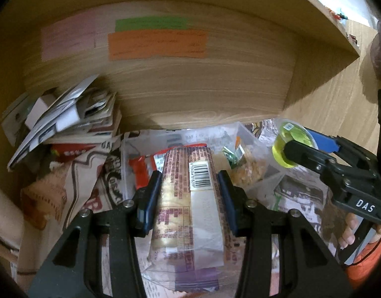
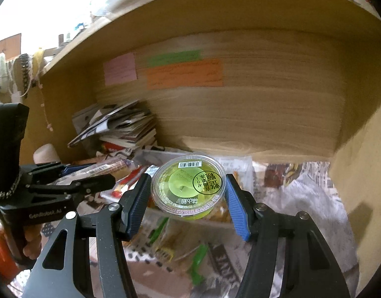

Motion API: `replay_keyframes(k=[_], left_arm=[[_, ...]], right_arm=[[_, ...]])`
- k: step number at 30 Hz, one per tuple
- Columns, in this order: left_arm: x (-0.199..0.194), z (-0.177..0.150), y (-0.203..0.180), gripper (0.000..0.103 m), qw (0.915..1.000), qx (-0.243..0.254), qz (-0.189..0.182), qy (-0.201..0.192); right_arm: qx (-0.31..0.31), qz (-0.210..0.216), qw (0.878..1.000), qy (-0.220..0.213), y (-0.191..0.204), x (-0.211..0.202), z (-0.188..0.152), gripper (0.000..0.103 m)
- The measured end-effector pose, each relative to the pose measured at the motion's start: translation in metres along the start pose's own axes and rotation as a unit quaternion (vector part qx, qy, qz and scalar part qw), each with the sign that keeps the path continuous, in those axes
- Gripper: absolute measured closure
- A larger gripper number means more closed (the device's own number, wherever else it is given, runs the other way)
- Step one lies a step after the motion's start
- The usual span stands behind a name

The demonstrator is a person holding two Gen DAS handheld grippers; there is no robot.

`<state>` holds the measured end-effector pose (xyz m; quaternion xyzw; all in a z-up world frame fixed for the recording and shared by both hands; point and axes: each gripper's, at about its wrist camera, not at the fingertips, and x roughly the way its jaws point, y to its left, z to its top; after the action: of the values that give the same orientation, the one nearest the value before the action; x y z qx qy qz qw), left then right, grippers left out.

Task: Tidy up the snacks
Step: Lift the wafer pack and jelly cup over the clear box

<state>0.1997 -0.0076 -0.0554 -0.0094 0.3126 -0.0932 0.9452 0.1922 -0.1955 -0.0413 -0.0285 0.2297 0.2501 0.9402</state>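
Wooden shelving fills the background: a light-grained back panel [image 1: 190,87] under an overhanging board, with three paper labels stuck on it, one pink [image 1: 66,39], one green [image 1: 152,23], one orange [image 1: 157,44]. At about nine o'clock in the left wrist view a leaning stack of booklets [image 1: 66,116] crowds the corner.

Two grippers are in play, one snack in each. The left gripper [image 1: 189,193] is clamped on one long wrapped biscuit pack [image 1: 188,211], barcode side up, its pads pressing both long sides. Beyond it, at twelve o'clock, sits one clear plastic bin [image 1: 250,139] with more packets inside; how many I cannot tell. The right gripper [image 2: 188,197] grips one round green jelly cup [image 2: 188,186], lid facing the camera, held clear above the newspaper-covered surface [image 2: 302,191]. In the left wrist view that same cup shows at three o'clock, level with the bin's right rim.

Open room lies toward three o'clock in the right wrist view, where bare newspaper runs to the shelf's side wall [image 2: 359,173]; nine o'clock is cluttered with wrappers and the booklets.
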Motion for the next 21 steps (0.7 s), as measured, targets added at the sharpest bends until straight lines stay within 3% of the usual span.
replay_keyframes(k=[21], left_arm=[[0.108, 0.035, 0.006, 0.058, 0.9973, -0.002, -0.040, 0.061]], right_arm=[[0.008, -0.014, 0.996, 0.085, -0.039, 0.096, 0.012, 0.047]])
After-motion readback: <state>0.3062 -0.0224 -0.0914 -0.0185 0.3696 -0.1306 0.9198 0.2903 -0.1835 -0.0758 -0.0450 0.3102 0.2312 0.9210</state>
